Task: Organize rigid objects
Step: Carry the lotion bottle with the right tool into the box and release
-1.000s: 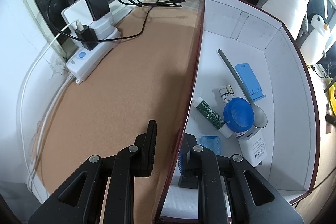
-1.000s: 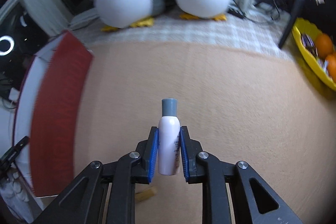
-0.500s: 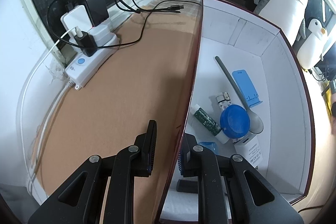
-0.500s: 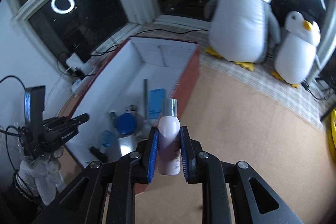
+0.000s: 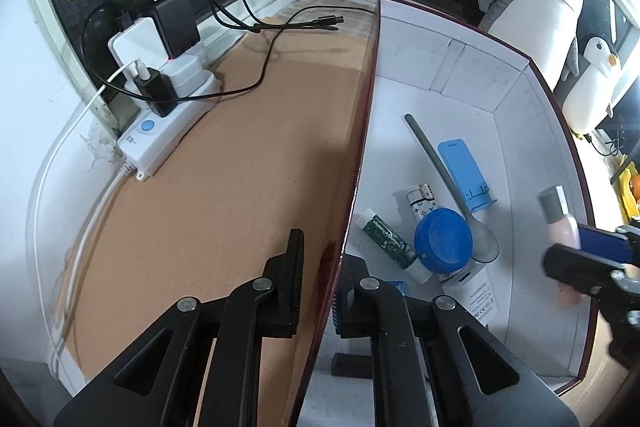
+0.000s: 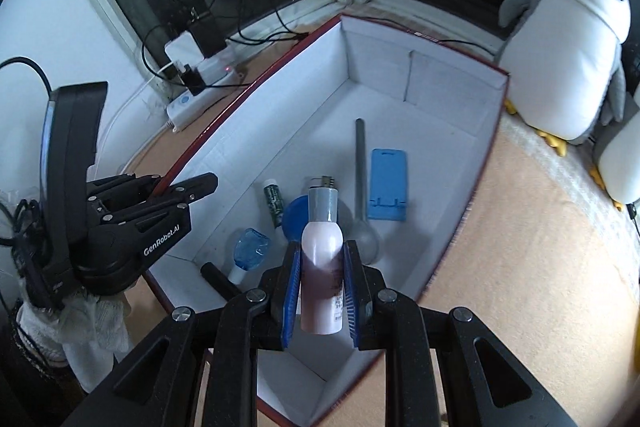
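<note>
The right tongs (image 6: 320, 297) are clamped by their blue pads on a small bottle (image 6: 322, 279), pale pink-white with a grey cap pointing straight ahead of the tips, printed text low on its side. It hangs over the near end of the white-lined box (image 6: 416, 75) with dark red outer walls. Just beyond the cap lie a blue round lid (image 6: 294, 217), a grey spoon (image 6: 362, 171) and a flat blue stand (image 6: 388, 183). The left tongs (image 5: 318, 291) have just been closing on the box's near side wall, seemingly pinching it, one finger inside and one outside. Beyond them a power strip (image 5: 168, 123) sits on the brown bench (image 5: 224, 187).
</note>
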`<state>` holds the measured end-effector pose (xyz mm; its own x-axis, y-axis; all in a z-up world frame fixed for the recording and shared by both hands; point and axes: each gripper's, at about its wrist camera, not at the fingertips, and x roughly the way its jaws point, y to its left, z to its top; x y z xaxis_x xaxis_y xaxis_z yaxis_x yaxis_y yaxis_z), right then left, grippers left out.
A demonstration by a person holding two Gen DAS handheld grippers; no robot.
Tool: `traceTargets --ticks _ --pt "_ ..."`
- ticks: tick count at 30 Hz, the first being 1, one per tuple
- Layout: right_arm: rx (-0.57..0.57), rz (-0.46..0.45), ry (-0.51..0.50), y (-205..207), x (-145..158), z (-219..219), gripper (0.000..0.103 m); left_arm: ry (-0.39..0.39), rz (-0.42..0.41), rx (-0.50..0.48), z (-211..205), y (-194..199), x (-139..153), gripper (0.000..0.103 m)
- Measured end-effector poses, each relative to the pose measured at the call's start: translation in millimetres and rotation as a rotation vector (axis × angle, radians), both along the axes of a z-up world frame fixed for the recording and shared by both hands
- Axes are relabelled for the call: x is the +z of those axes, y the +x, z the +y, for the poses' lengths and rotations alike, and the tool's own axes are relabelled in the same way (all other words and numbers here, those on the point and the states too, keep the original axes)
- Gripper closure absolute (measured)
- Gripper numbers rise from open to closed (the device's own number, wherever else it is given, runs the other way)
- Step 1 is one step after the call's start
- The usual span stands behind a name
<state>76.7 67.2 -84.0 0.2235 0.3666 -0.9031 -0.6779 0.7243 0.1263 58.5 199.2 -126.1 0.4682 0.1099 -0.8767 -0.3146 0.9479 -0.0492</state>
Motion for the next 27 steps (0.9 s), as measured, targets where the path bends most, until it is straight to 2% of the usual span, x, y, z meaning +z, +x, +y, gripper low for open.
traceTargets --ticks 15,23,27 --pt "-0.015 0.018 -0.084 25.0 -28.1 27.9 0.085 -0.003 -0.008 -0.002 1.1 2.5 0.1 0.096" --pt "-0.031 0.026 -0.094 33.4 -35.2 30.7 0.085 -0.002 -0.008 -0.001 1.4 2.8 -0.2 0.096" --pt "-0.030 0.025 -0.084 33.4 -33.6 31.1 0.078 -0.001 -0.008 -0.001 1.4 3.1 -0.3 0.096"
